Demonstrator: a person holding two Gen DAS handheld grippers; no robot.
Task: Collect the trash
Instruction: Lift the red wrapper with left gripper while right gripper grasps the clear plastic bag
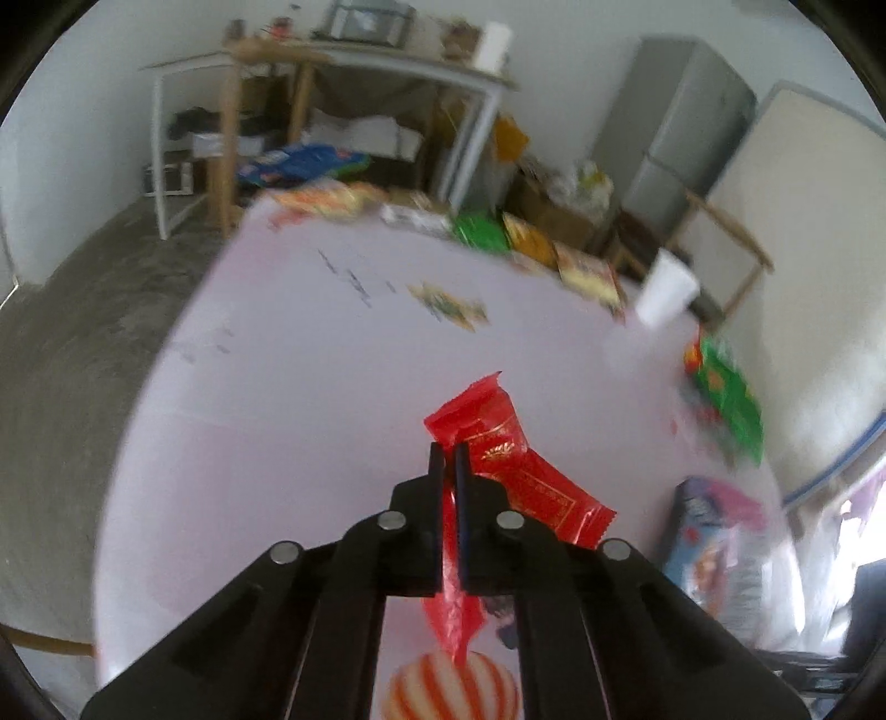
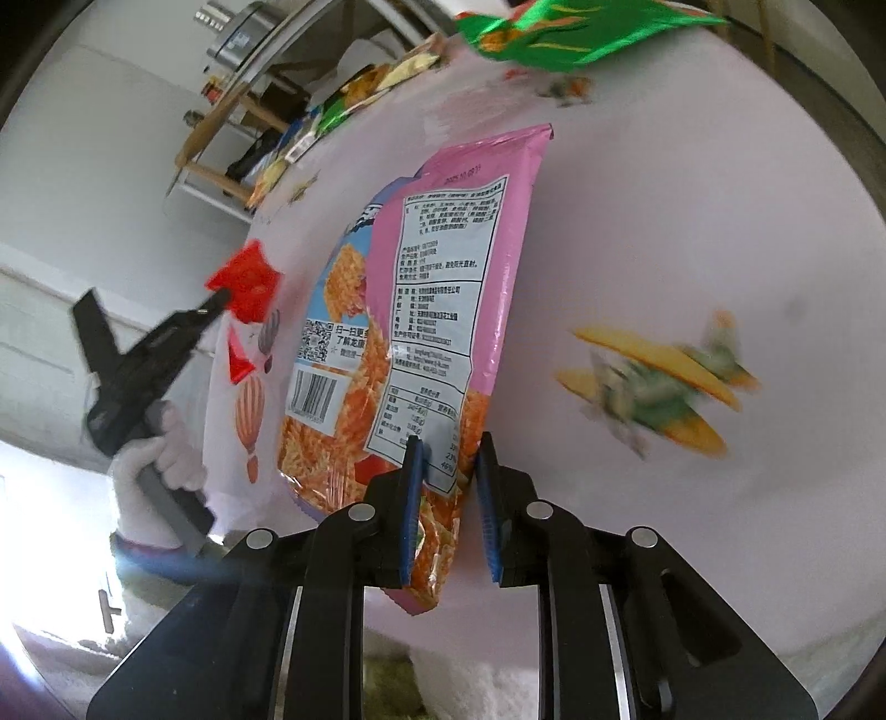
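Observation:
My left gripper is shut on a red snack wrapper and holds it above the pale pink table. The same gripper and wrapper show at the left of the right wrist view. My right gripper has its jaws partly closed around the lower end of a pink snack bag, which hangs between the blue pads; the right pad stands a little off the bag. The pink bag also shows in the left wrist view.
Several snack wrappers line the table's far edge, with a white paper cup and a green bag at the right. A green bag lies beyond the pink one. Shelves and a grey fridge stand behind.

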